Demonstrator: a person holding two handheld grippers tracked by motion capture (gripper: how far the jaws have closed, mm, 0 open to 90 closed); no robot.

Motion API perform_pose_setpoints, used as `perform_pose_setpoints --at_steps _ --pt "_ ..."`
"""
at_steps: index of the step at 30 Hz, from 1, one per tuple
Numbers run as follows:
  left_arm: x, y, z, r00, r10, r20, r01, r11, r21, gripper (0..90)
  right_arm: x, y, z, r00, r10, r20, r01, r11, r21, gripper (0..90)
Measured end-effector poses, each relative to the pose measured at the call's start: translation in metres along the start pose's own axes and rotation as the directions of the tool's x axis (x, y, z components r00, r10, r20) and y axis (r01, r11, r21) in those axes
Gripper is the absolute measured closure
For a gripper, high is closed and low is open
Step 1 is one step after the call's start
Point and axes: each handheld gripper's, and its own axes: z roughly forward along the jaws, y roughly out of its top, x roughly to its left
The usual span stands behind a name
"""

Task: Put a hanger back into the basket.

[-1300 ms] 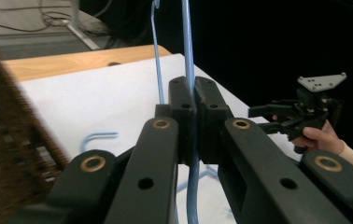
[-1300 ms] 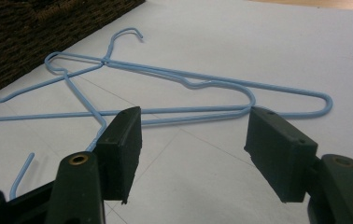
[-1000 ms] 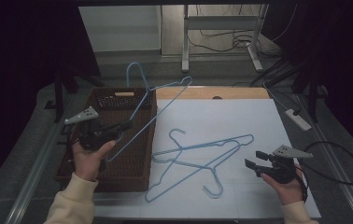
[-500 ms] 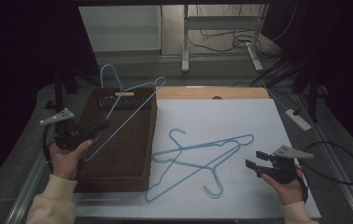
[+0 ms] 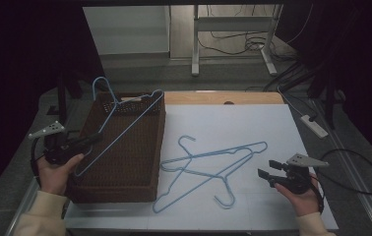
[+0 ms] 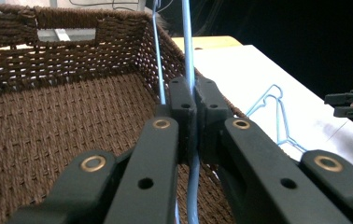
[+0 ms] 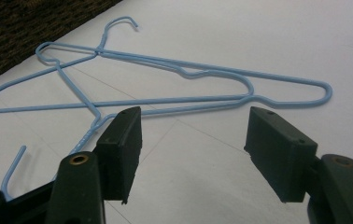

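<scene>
Surface: white sheet-covered table, wooden strip along its far edge, dark room and grey floor around it.
Left hand: my left gripper is clenched on a light-blue wire hanger, the wire pinched between the pads in the left gripper view.
Held hanger: tilted over the dark brown woven basket, hook up past the far rim, low corner near my hand.
Basket: sits on the table's left part, inside bare where I can see it.
Middle: two more light-blue wire hangers lie crossed flat on the sheet, just right of the basket.
Right hand: my right gripper is released, jaws spread with nothing between, near the flat hangers, not touching.
Far right: white power strip off the table's edge.
</scene>
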Motion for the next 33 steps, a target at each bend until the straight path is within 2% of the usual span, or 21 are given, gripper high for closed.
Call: perform_pose_setpoints --at_steps 7,12,13,14,20,25,28,30,32,33 --pt "0.003 0.0 -0.005 0.9998 0.005 -0.017 -0.004 0.9999 0.009 86.9 0.001 0.0 0.001 1.0 -0.001 -0.001 0.001 1.0 0.007 36.9" --pt "0.01 -0.001 0.005 0.9996 0.003 -0.029 0.0 0.9969 0.078 86.9 0.001 -0.001 0.002 1.0 0.002 -0.003 -0.002 1.0 0.01 36.9" --pt "0.01 -0.001 0.005 0.9996 0.003 -0.029 0.0 0.9969 0.078 86.9 0.001 -0.001 0.002 1.0 0.003 -0.004 -0.003 1.0 0.011 36.9" --pt "0.013 -0.001 0.011 0.9994 0.002 -0.035 0.002 0.9951 0.099 86.9 0.001 -0.001 0.003 1.0 0.001 -0.004 -0.001 1.0 0.014 36.9" --pt "0.018 -0.001 0.025 0.999 0.007 -0.044 -0.001 0.9895 0.144 86.9 0.002 -0.001 0.005 1.0 -0.003 -0.008 0.003 1.0 0.023 36.9" --pt "0.024 -0.003 0.037 0.9988 -0.003 -0.05 0.013 0.9815 0.191 86.8 0.002 -0.002 0.006 0.9999 -0.003 -0.011 0.004 1.0 0.029 36.9" --pt "0.03 -0.006 0.042 0.9971 -0.003 -0.076 0.02 0.9735 0.228 86.8 0.002 -0.002 0.006 0.9999 -0.002 -0.012 0.002 0.999 0.036 36.9" --pt "0.031 -0.006 0.043 0.9967 -0.011 -0.08 0.03 0.971 0.237 86.8 0.002 -0.002 0.007 0.9999 -0.003 -0.014 0.004 0.999 0.039 36.9" --pt "0.033 -0.006 0.043 0.9927 -0.004 -0.12 0.035 0.9645 0.262 86.7 0.003 -0.002 0.009 0.9998 -0.005 -0.019 0.006 0.999 0.05 36.8" --pt "0.033 -0.006 0.044 0.9865 0.008 -0.164 0.04 0.9569 0.288 86.7 0.004 -0.003 0.009 0.9998 -0.008 -0.021 0.009 0.999 0.052 36.8"
